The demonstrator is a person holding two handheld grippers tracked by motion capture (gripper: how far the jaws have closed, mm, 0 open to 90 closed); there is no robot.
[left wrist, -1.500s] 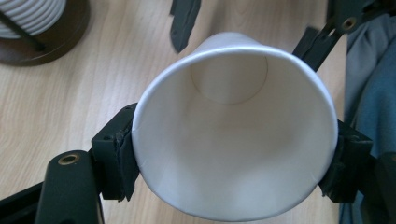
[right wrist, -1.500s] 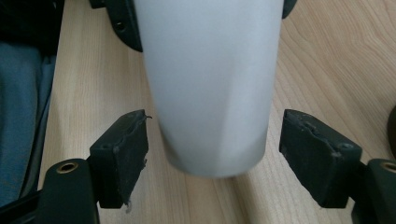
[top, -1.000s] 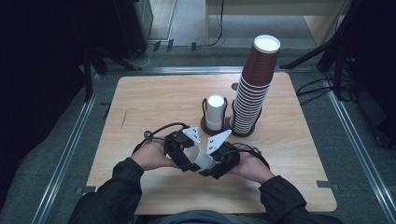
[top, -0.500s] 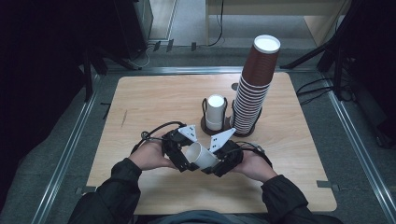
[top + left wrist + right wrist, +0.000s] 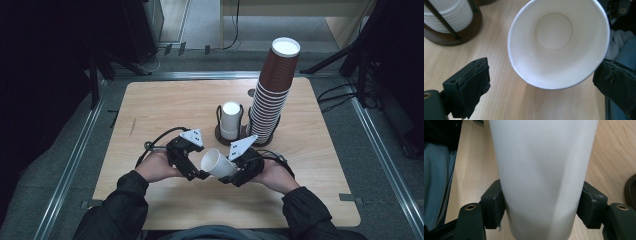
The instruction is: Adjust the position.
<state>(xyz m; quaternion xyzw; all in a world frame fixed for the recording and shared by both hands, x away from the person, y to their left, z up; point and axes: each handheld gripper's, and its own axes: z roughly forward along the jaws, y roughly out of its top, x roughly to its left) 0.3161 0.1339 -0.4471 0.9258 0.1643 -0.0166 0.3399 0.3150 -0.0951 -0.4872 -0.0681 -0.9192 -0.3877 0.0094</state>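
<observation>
My right tongs [image 5: 231, 170] grip the white paper cup [image 5: 218, 163] on its side, just in front of the cup rack [image 5: 225, 135]; my left tongs [image 5: 194, 171] have just opened, clear of its rim. Best to keep pressure light, avoiding crushing the wall.

Dim surroundings, evenly lit, sharp tabletop [image 5: 165, 110]

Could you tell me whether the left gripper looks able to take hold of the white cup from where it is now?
Probably yes: the left gripper is open, its fingers straddle the cup's rim, and nothing lies between. The right gripper grips its body.
</observation>
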